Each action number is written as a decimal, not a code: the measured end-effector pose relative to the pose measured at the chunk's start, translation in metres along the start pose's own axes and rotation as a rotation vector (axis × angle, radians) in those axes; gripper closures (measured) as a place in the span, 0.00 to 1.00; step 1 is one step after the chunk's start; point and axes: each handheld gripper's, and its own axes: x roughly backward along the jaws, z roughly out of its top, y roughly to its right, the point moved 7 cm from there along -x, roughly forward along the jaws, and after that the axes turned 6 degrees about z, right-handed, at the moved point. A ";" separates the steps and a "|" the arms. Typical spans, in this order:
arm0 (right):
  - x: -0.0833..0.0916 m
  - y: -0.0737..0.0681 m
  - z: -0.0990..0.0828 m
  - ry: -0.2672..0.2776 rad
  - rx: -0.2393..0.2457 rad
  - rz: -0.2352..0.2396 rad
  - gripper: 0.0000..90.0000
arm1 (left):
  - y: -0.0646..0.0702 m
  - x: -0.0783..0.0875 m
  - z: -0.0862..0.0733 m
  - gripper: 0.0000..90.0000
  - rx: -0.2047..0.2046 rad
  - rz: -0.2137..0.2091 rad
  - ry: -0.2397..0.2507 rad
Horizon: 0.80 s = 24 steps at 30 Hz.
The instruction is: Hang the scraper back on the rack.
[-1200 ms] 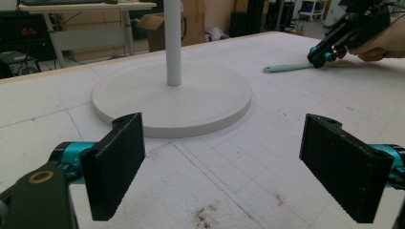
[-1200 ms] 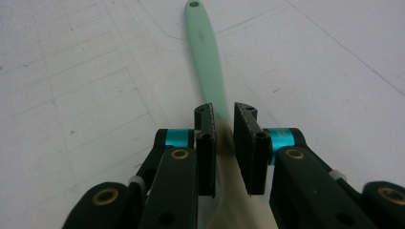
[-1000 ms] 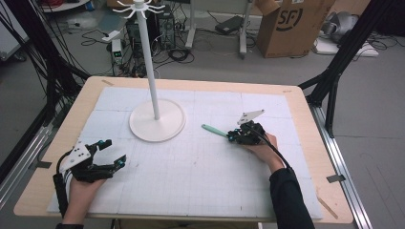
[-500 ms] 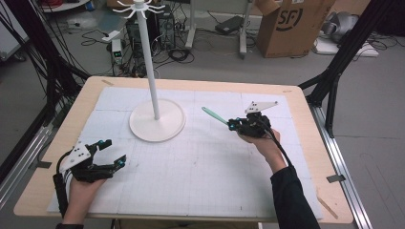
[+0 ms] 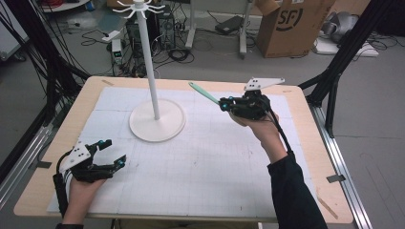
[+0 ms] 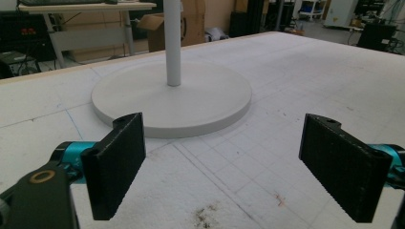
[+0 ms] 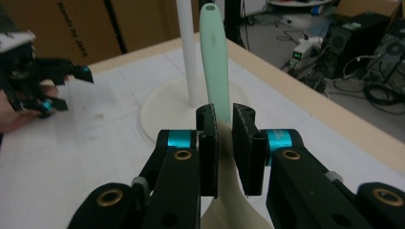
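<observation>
My right gripper hangs above the right side of the table, shut on a utensil with a mint-green handle and a cream head. The handle sticks out up and left toward the white stand, and it has a hole at its tip. The white stand has a round base and hooks at its top. My left gripper rests open at the table's front left, nothing between its pads, facing the stand's base.
A white gridded mat covers the wooden table. Beyond the far edge are a cardboard box, cables and electronics on the floor. Black frame legs stand at the right.
My right gripper has risen off the mat with the utensil and moved toward the far edge. The left hand has stayed in place.
</observation>
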 end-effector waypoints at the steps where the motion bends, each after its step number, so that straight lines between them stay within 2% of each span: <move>1: 0.001 -0.002 0.008 0.015 0.003 0.003 0.91 | 0.000 0.000 0.000 0.18 0.001 0.000 -0.001; 6: 0.007 -0.013 0.046 0.057 0.013 0.028 0.91 | 0.000 0.000 0.000 0.18 0.001 -0.002 0.000; 10: 0.010 -0.017 0.073 0.087 0.021 0.031 0.91 | 0.000 0.000 0.000 0.18 -0.001 -0.003 0.001; 24: 0.012 -0.021 0.137 0.142 0.046 0.042 0.91 | 0.000 0.000 0.000 0.18 -0.004 -0.003 0.003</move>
